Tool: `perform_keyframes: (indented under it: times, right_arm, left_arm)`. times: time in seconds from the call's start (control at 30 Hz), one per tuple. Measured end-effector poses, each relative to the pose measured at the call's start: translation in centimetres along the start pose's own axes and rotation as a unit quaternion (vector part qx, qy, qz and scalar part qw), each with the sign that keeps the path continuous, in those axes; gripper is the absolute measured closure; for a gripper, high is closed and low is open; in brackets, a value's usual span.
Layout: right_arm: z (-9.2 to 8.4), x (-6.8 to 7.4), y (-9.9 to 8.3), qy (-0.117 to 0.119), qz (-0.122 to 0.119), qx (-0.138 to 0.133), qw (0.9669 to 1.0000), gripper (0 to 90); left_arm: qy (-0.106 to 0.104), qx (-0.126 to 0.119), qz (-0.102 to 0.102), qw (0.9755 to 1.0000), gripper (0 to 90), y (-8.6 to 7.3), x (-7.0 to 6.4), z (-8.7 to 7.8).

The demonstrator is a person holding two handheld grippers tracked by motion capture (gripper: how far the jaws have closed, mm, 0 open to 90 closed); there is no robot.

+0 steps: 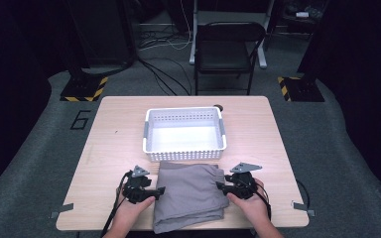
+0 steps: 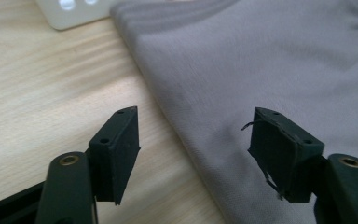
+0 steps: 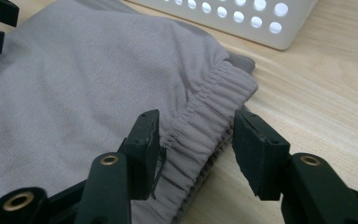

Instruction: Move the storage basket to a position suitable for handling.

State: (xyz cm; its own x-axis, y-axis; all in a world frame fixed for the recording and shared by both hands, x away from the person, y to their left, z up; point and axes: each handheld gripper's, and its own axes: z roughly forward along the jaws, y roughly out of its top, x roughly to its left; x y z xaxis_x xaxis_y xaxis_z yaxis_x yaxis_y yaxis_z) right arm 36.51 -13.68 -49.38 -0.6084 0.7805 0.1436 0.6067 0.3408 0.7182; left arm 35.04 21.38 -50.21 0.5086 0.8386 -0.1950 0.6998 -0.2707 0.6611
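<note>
Folded grey fabric garment (image 1: 191, 195) lying on the pale wooden surface (image 1: 114, 144) just before the white perforated plastic basket (image 1: 185, 135). Left gripper (image 2: 193, 140) fingers stand open astride its edge; right gripper (image 3: 196, 140) fingers straddle the elastic waistband (image 3: 209, 109) unclamped. A shallow single-layer pinch could unfold the stack on lifting.

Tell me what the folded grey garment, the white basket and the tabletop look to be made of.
Grey garment: soft knit fabric, matte, going by its fine weave texture and gathered, stitched elastic band.
White basket: most likely moulded plastic, smooth and slightly glossy, with rows of round punched holes.
Tabletop: light wood or wood-look laminate; grain lines show, but which it is stays open.
</note>
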Motion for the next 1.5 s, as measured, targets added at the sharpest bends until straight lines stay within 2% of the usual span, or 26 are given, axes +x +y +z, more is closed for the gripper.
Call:
perform_keyframes:
  times: [0.03, 0.1, 0.17, 0.3, 0.37, 0.43, 0.47, 0.5, 0.57, 0.6, 0.63, 0.7, 0.73, 0.8, 0.93, 0.97, 1.03, 1.1, 1.13, 1.17, 1.23, 1.27, 1.33, 1.5]
  right_arm:
    - [0.0, 0.1, 0.0, 0.000, 0.006, 0.002, 1.0000, 50.5]
    - [0.1, 0.1, 0.0, 0.001, 0.003, 0.002, 1.0000, 50.0]
    - [0.1, 0.1, -0.1, 0.002, 0.004, 0.003, 1.0000, 49.9]
    - [0.2, 0.0, -0.1, 0.001, 0.002, 0.005, 1.0000, 49.7]
    - [0.2, 0.1, -0.1, 0.001, 0.006, 0.007, 1.0000, 49.5]
    - [0.3, 0.0, -0.1, 0.001, 0.005, 0.006, 1.0000, 49.4]
    - [0.2, 0.1, -0.1, 0.001, 0.006, 0.007, 1.0000, 49.3]
    - [0.2, 0.0, -0.1, 0.002, 0.005, 0.008, 0.9999, 49.0]
    - [0.2, 0.0, -0.1, 0.002, 0.004, 0.007, 1.0000, 48.8]
    - [0.2, 0.0, -0.1, 0.001, 0.006, 0.008, 1.0000, 48.6]
    - [0.2, 0.0, -0.1, 0.001, 0.005, 0.008, 1.0000, 48.4]
    - [0.3, 0.0, -0.1, 0.001, 0.005, 0.007, 1.0000, 48.2]
    - [0.3, 0.0, -0.1, 0.000, 0.003, 0.007, 1.0000, 48.2]
    - [0.3, 0.0, -0.1, 0.001, 0.000, 0.007, 1.0000, 48.1]
    - [0.4, -0.1, -0.1, 0.001, -0.002, 0.007, 1.0000, 47.9]
    - [0.4, 0.0, -0.1, 0.001, 0.004, 0.008, 1.0000, 47.8]
    - [0.4, -0.1, -0.1, 0.001, -0.001, 0.007, 1.0000, 47.9]
    - [0.4, -0.1, -0.1, 0.001, 0.002, 0.006, 1.0000, 47.7]
    - [0.4, 0.0, -0.1, 0.001, 0.004, 0.008, 1.0000, 47.6]
    - [0.4, 0.0, -0.1, 0.001, 0.004, 0.008, 1.0000, 47.6]
    - [0.4, 0.0, -0.1, 0.000, 0.003, 0.011, 0.9999, 47.3]
    - [0.4, 0.0, -0.1, 0.001, 0.001, 0.008, 1.0000, 47.3]
    - [0.4, 0.0, -0.1, 0.002, 0.001, 0.006, 1.0000, 47.3]
    - [0.5, 0.0, -0.2, 0.000, 0.003, 0.005, 1.0000, 47.0]
  left_arm:
    - [-0.002, 0.005, 0.003, 1.0000, 30.8, 0.0, -0.2, 0.2]
    - [0.004, 0.013, 0.017, 0.9998, 30.2, -0.1, -0.5, 0.7]
    - [0.008, 0.019, 0.022, 0.9995, 30.2, -0.1, -0.6, 0.8]
    - [0.012, 0.019, 0.022, 0.9995, 29.0, -0.2, -0.9, 1.4]
    - [0.012, 0.025, 0.035, 0.9990, 27.5, -0.2, -0.9, 1.4]
    - [0.017, 0.020, 0.030, 0.9992, 26.6, -0.2, -1.3, 1.6]
    - [0.017, 0.023, 0.036, 0.9989, 26.1, -0.2, -1.3, 1.6]
    - [0.023, 0.021, 0.044, 0.9986, 25.1, -0.3, -1.6, 1.7]
    - [0.031, 0.021, 0.045, 0.9983, 24.8, -0.3, -1.8, 1.8]
    - [0.036, 0.026, 0.058, 0.9974, 24.9, -0.3, -1.9, 1.8]
    - [0.045, 0.024, 0.060, 0.9969, 24.8, -0.3, -2.2, 1.9]
    - [0.049, 0.029, 0.063, 0.9964, 25.4, -0.3, -2.3, 1.9]
    - [0.048, 0.030, 0.054, 0.9969, 25.6, -0.3, -2.5, 1.9]
    - [0.053, 0.033, 0.062, 0.9961, 25.6, -0.2, -2.4, 1.9]
    - [0.054, 0.029, 0.056, 0.9966, 25.7, -0.3, -2.6, 1.9]
    - [0.055, 0.029, 0.053, 0.9967, 25.7, -0.4, -2.6, 1.9]
    - [0.057, 0.028, 0.052, 0.9966, 25.7, -0.4, -2.7, 2.0]
    - [0.057, 0.029, 0.050, 0.9967, 27.8, -0.4, -2.7, 1.9]
    - [0.053, 0.030, 0.061, 0.9963, 30.9, -0.3, -2.6, 1.9]
    - [0.047, 0.028, 0.063, 0.9965, 30.9, -0.3, -2.7, 1.9]
    - [0.044, 0.027, 0.068, 0.9964, 38.1, -0.3, -2.9, 1.8]
    - [0.042, 0.026, 0.065, 0.9966, 42.2, -0.3, -2.9, 1.8]
    - [0.036, 0.024, 0.058, 0.9974, 43.8, -0.3, -2.9, 1.8]
    - [0.031, 0.027, 0.067, 0.9969, 52.5, -0.1, -3.0, 1.8]
